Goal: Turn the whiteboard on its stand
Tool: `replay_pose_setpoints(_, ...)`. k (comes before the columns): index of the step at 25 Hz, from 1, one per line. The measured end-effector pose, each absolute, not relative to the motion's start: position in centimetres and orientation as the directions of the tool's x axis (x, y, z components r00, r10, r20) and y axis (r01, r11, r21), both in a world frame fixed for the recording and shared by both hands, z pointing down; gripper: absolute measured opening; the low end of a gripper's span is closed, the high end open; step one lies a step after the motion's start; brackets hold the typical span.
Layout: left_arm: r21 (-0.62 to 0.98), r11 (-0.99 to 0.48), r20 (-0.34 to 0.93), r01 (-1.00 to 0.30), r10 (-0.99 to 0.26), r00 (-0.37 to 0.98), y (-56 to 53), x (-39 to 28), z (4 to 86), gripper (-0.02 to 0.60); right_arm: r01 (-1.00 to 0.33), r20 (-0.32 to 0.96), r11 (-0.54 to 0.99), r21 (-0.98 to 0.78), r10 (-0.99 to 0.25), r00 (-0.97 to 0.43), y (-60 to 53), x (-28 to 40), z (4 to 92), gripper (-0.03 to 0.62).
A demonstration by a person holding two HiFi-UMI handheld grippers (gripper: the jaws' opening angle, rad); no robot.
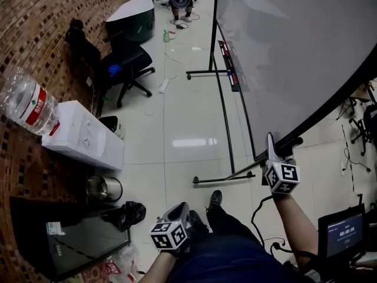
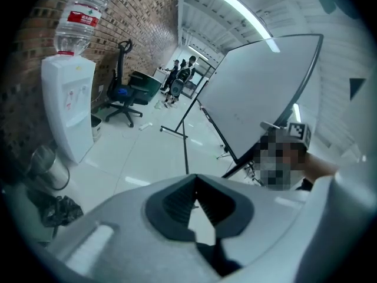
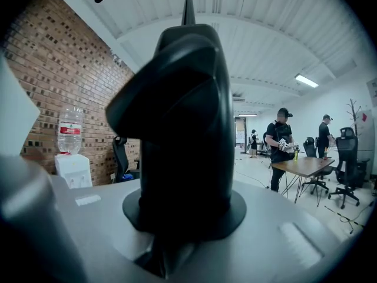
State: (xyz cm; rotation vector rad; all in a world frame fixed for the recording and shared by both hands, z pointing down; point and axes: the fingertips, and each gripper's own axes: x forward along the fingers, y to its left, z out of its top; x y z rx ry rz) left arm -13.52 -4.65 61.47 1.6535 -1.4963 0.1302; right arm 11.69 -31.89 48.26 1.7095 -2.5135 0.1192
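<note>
Pale tiled floor (image 1: 177, 117) along a brick wall (image 1: 35, 34) — the whiteboard (image 1: 283, 46) leans tilted on its stand (image 1: 227, 128). The right tool (image 1: 272, 149) clamps its dark lower edge; the left tool (image 2: 197, 178) is closed, empty. The board's top is cut off — the gripped edge blocks the right gripper view.

The big whiteboard (image 1: 294, 46), blank and dark-framed, hangs steeply tilted on its black stand (image 1: 225, 127), a pen tray (image 1: 230, 63) along one edge, the stand's feet on the floor (image 1: 177, 105).
</note>
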Motion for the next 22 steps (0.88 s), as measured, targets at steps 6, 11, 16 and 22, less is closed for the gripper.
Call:
replay_pose_setpoints(6, 0.489, 0.121, 0.604, -0.864, -0.762, 0.235, -1.3, -14.2, 60.5, 0.006, -0.930, 0.140, 0.368, -0.006, -0.920, -0.365, -28.1, 12.3, 48.8, 0.097)
replay_pose_setpoints(11, 0.441, 0.130, 0.585, -0.888, -0.792, 0.175, -0.2, -12.9, 58.7, 0.006, -0.935, 0.137, 0.355, -0.006, -0.926, -0.353, -25.2, 12.6, 49.1, 0.097)
replay_pose_setpoints(16, 0.433, 0.125, 0.614, -0.893, -0.766, 0.191, 3.3, -7.1, 58.7, 0.006, -0.929, 0.131, 0.370, 0.006, -0.921, -0.366, -22.4, 12.2, 48.3, 0.097)
replay_pose_setpoints(22, 0.387, 0.153, 0.642, -0.909, -0.753, 0.146, 7.3, -5.9, 58.0, 0.006, -0.928, 0.129, 0.373, -0.002, -0.920, -0.370, -18.9, 13.0, 48.6, 0.101)
